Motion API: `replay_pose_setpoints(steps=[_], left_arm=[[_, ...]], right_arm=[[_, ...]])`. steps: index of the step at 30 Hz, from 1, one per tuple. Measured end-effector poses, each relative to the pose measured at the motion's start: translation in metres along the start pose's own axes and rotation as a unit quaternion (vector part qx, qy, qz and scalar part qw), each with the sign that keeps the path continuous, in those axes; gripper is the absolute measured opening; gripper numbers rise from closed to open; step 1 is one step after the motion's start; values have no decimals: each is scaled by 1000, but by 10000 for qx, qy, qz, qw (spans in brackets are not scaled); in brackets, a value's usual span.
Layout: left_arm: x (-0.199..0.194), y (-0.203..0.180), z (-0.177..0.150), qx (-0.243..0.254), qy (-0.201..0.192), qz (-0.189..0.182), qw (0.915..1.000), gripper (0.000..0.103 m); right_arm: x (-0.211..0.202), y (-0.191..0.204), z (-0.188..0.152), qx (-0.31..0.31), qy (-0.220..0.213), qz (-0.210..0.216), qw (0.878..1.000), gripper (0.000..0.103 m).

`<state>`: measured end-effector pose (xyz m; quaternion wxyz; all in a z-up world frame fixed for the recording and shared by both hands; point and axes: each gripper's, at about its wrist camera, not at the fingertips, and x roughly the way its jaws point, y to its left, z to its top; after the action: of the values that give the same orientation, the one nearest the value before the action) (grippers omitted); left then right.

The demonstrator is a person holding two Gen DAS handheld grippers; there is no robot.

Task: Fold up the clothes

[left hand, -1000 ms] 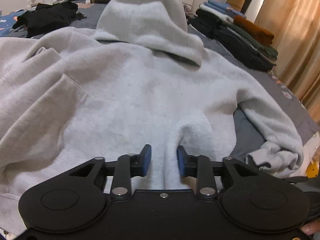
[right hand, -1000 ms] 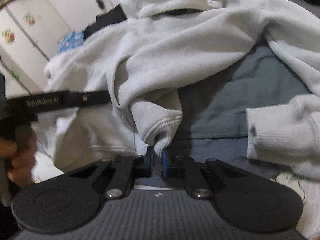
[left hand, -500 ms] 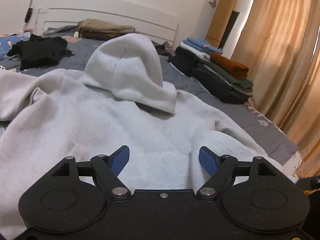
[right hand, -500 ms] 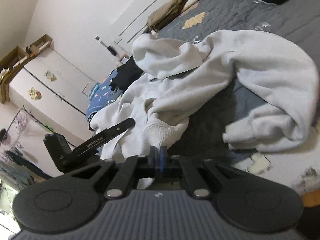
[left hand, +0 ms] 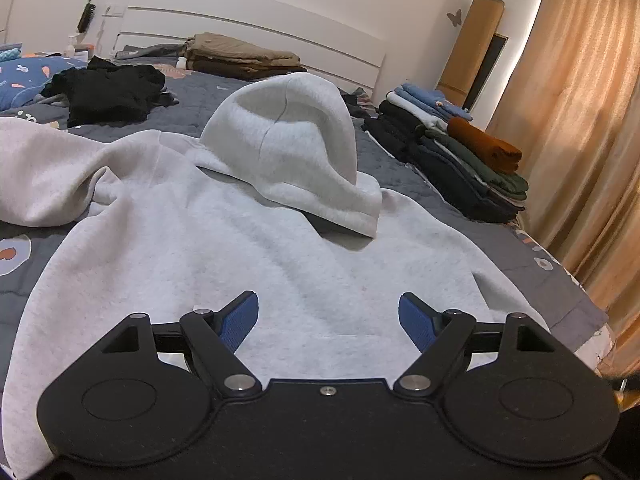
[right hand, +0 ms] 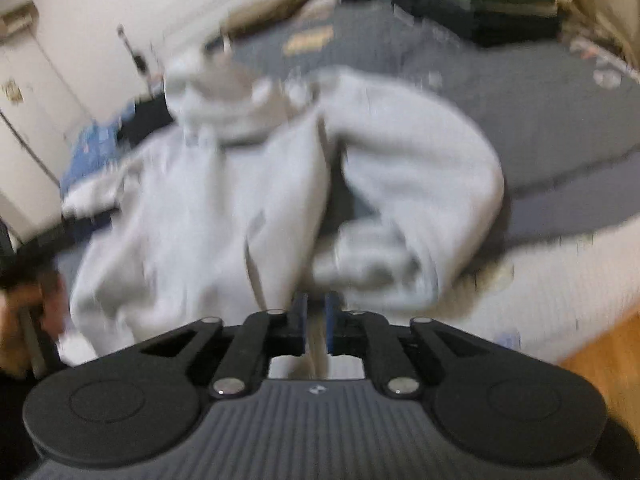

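Note:
A light grey hoodie (left hand: 280,260) lies spread on the bed, its hood (left hand: 292,148) flopped over the upper part. My left gripper (left hand: 328,312) hovers over the hoodie's lower part, jaws wide open with nothing between the blue pads. The right wrist view is blurred. There my right gripper (right hand: 316,316) is low over the near edge of the hoodie (right hand: 208,208), beside a bent sleeve (right hand: 420,168). Its jaws are opening, with a narrow gap between the pads. Pale cloth shows through the gap, and the pads do not press on it.
The bed has a grey quilt (left hand: 460,208). A stack of folded clothes (left hand: 460,152) sits at its right edge near orange curtains (left hand: 580,120). Black garments (left hand: 108,94) and tan folded clothes (left hand: 240,56) lie near the headboard. Wooden floor (right hand: 600,360) shows beyond the bed's corner.
The left jaws spread wide, let go of a cloth fold, and the gripper rose and tipped up. The right gripper lifted and swung with a cuff pinched, and its jaws have now parted.

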<state>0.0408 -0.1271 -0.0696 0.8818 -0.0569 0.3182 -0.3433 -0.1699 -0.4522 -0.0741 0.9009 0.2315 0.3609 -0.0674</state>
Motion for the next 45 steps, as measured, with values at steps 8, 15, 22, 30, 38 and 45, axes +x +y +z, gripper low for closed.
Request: replay_pose_setpoints(steps=[8, 15, 22, 30, 38, 45], left_arm=[[-1, 1, -1, 35, -64, 213, 9997, 79], [0, -4, 4, 524, -210, 408, 9976, 90], [14, 3, 29, 816, -409, 663, 9936, 97], [61, 0, 83, 1448, -431, 882, 9846, 102], [152, -5, 122, 1716, -32, 892, 9811, 103], [231, 4, 144, 1369, 404, 702, 9873, 100]], right_arm=[[41, 52, 61, -758, -798, 240, 9936, 58], [83, 85, 126, -1076, -1247, 567, 9847, 64], [106, 77, 156, -1407, -1384, 626, 9783, 77], [126, 53, 162, -1242, -934, 1164, 9810, 90], [133, 46, 176, -999, -1036, 1422, 9793, 91], [150, 39, 183, -875, -941, 1503, 9803, 92]])
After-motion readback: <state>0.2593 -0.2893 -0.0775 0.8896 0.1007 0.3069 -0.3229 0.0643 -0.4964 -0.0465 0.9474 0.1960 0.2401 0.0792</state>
